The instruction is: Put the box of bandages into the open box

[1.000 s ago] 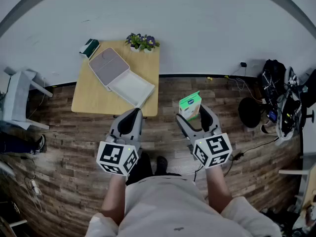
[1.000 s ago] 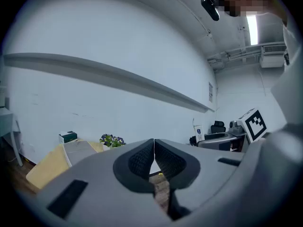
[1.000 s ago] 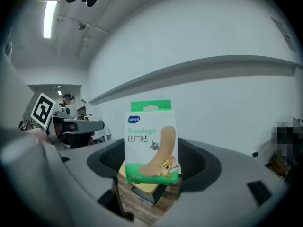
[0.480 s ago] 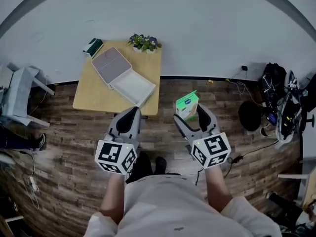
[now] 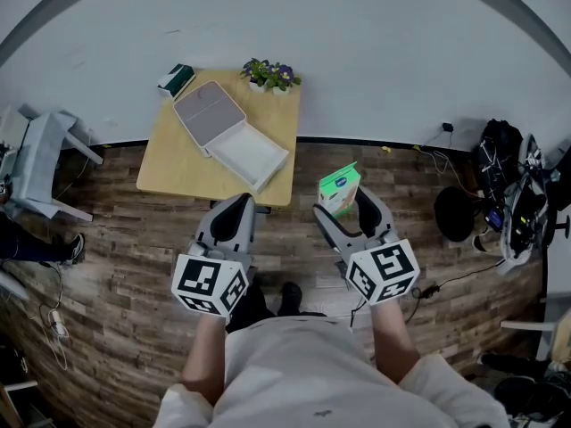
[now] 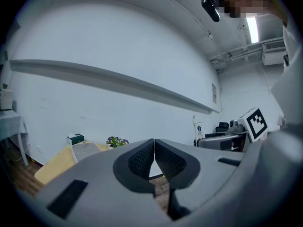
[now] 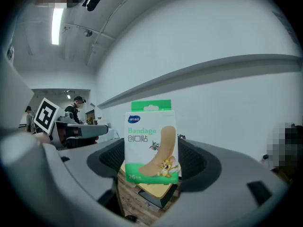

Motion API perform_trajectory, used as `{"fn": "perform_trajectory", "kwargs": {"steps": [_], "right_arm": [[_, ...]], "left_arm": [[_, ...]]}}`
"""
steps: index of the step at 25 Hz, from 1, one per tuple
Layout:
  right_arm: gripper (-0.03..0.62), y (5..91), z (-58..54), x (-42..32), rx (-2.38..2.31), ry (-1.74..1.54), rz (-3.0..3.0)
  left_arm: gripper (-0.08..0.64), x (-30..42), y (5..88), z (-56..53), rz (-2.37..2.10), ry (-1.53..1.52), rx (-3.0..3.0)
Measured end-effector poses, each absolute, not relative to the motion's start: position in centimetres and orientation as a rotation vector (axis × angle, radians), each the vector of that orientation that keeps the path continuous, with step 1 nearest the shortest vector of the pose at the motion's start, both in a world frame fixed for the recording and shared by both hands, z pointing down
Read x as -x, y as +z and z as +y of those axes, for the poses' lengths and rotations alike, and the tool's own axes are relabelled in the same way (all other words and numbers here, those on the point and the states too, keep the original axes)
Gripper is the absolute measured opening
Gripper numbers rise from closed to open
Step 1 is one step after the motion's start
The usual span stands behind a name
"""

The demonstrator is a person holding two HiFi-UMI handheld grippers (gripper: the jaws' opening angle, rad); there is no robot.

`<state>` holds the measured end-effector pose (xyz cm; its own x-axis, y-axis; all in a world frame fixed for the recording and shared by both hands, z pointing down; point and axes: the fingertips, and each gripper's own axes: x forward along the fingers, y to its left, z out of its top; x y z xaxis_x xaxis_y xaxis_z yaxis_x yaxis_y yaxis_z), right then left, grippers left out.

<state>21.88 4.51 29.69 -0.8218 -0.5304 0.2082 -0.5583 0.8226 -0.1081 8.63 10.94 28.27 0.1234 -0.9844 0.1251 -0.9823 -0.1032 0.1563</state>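
right gripper [image 7: 150, 174] clamps the box of bandages [image 7: 151, 143], print legible only in its view; left gripper [image 6: 154, 145] closed.

Green word "Bandage" on the white front of the box of bandages [image 7: 150, 144], Chinese characters 创口贴 just under it, small blue brand logo above, too small to read, number "26" at lower left corner, rest unclear

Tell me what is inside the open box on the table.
The head view shows only a bare bottom inside the open box; nothing lies there. The strip behind its near wall is hidden. The box of bandages is in the right claw.
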Motion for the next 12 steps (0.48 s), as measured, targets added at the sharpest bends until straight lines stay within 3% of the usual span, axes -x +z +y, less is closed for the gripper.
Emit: {"fn": "perform_trajectory", "kwargs": {"steps": [12], "right_arm": [[0.353, 29.3, 4.4, -18.1, -0.876, 0.297, -2.845]], "left_arm": [[0.006, -4.6, 28.4, 11.6, -1.954, -0.016, -2.185]]}}
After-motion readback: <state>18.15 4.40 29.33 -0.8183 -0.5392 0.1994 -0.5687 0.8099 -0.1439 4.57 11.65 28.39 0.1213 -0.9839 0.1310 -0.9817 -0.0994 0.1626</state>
